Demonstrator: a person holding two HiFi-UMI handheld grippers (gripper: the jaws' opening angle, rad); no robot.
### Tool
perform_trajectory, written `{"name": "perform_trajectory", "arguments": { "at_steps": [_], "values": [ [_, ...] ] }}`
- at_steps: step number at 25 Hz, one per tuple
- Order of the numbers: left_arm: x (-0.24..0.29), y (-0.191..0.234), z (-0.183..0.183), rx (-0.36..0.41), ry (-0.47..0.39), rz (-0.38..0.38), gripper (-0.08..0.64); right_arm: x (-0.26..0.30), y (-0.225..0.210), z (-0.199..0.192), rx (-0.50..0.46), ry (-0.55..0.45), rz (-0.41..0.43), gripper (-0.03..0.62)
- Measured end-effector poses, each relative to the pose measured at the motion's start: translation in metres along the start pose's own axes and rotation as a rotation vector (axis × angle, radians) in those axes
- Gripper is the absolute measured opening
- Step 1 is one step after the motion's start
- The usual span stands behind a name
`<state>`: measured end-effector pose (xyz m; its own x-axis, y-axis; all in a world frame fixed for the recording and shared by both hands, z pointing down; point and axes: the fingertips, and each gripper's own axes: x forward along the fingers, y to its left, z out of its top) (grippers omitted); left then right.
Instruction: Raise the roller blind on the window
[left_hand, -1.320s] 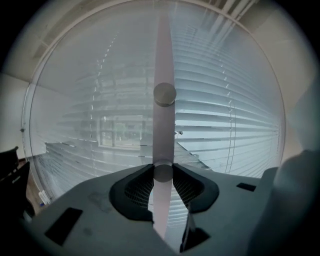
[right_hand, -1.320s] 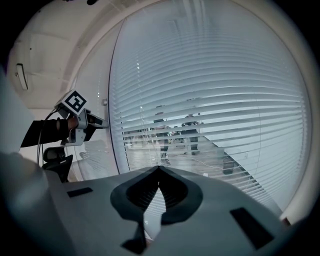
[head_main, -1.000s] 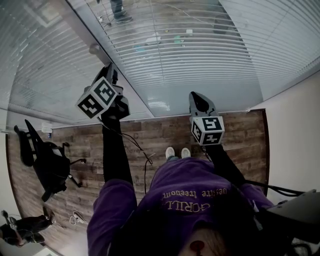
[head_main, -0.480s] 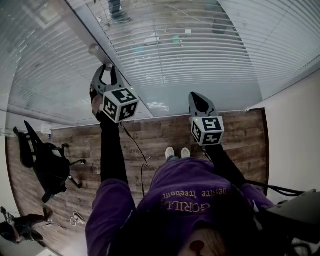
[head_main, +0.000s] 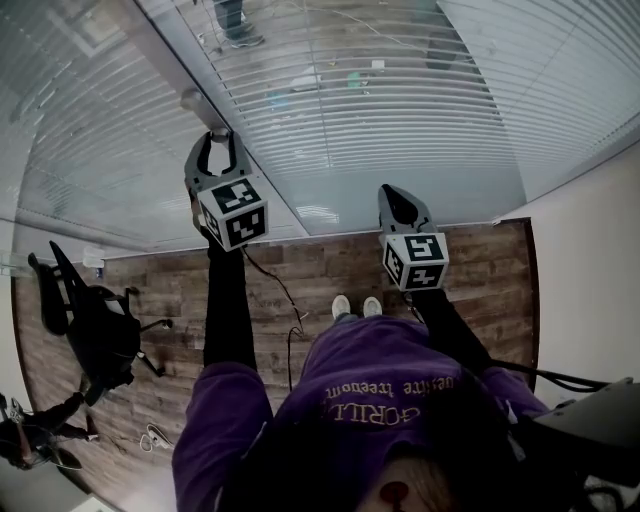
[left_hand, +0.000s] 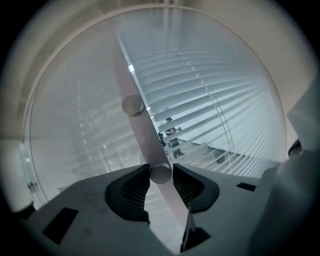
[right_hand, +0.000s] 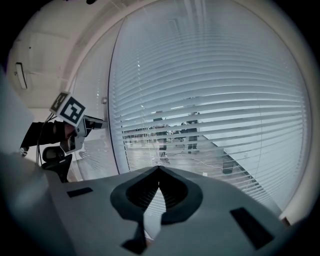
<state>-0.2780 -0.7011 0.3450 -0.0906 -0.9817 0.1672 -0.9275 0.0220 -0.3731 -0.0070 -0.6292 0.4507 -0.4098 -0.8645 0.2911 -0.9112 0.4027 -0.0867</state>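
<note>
The slatted blind (head_main: 380, 100) hangs lowered behind the glass, its slats half open in the right gripper view (right_hand: 210, 100). A pale upright post (left_hand: 137, 120) divides the panes and carries two round knobs. My left gripper (head_main: 217, 137) is shut on the lower knob (left_hand: 160, 174), which sits between both pads. The upper knob (left_hand: 132, 105) is free, seen from the head view just above the jaws (head_main: 193, 99). My right gripper (head_main: 398, 197) hovers in front of the glass farther right, shut with nothing between its jaws (right_hand: 159, 169). It also sees the left gripper (right_hand: 100, 121) at the post.
A black office chair (head_main: 90, 320) stands on the wooden floor (head_main: 300, 265) at the left. A cream wall (head_main: 590, 280) closes the right side. A black cable (head_main: 285, 300) hangs from the left gripper. Another person (head_main: 30, 440) is partly in view at the bottom left.
My left gripper has rolled on the knob; its marker cube swung from the left side round to face upward. The right gripper has stayed still.
</note>
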Motion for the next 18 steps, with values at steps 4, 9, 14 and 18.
{"name": "perform_trajectory", "arguments": {
  "at_steps": [4,9,14,18],
  "values": [
    [0.001,0.006,0.001,-0.399,0.016,-0.087,0.124,0.001,0.002,-0.001,-0.004,0.004,0.005,-0.003],
    [0.005,0.007,-0.012,-0.662,0.056,-0.164,0.124,0.001,0.000,-0.001,-0.009,0.003,0.004,-0.003],
    [0.005,0.007,-0.012,-0.355,0.077,-0.110,0.123,0.000,-0.003,-0.003,-0.015,0.012,0.000,-0.003],
    [0.007,0.003,-0.013,0.215,0.116,-0.012,0.123,-0.001,-0.003,-0.003,-0.016,0.014,0.000,-0.003]
  ]
}}
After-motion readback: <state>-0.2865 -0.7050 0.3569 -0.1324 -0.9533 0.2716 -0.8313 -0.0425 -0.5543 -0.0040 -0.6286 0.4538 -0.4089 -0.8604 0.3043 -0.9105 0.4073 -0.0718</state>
